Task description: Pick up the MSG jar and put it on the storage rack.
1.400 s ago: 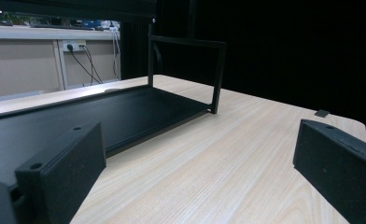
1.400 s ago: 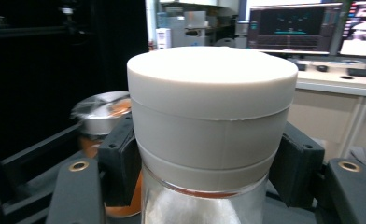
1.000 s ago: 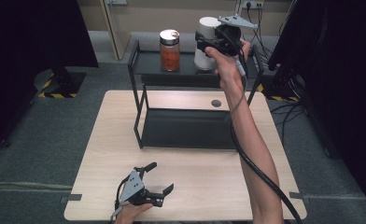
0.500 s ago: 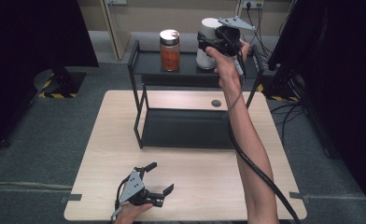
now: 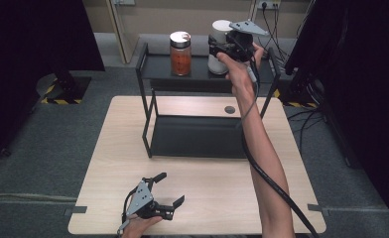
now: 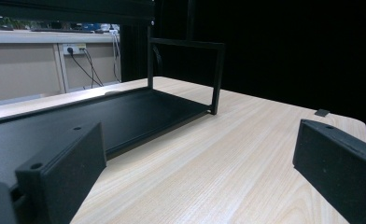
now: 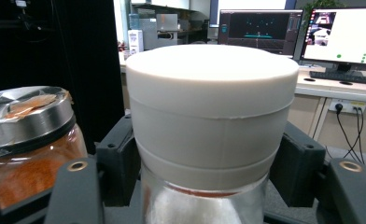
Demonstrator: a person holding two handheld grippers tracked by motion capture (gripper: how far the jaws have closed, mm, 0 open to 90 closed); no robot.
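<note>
Your forearms are bare, with no sleeve reaching the wrists. Each hand carries a black claw: the left claw [image 5: 168,189] near the tabletop's front edge wears a grey three-cornered plate, and so does the right claw [image 5: 217,53]. A thick black cable trails from the right one along your arm. Its blocky black jaws show brass-ringed screw holes; the left jaws have small plain holes.

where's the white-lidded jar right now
In the high view the white-lidded jar stands on the black rack's top shelf, right of the orange-filled jar, between the right gripper's jaws.
</note>
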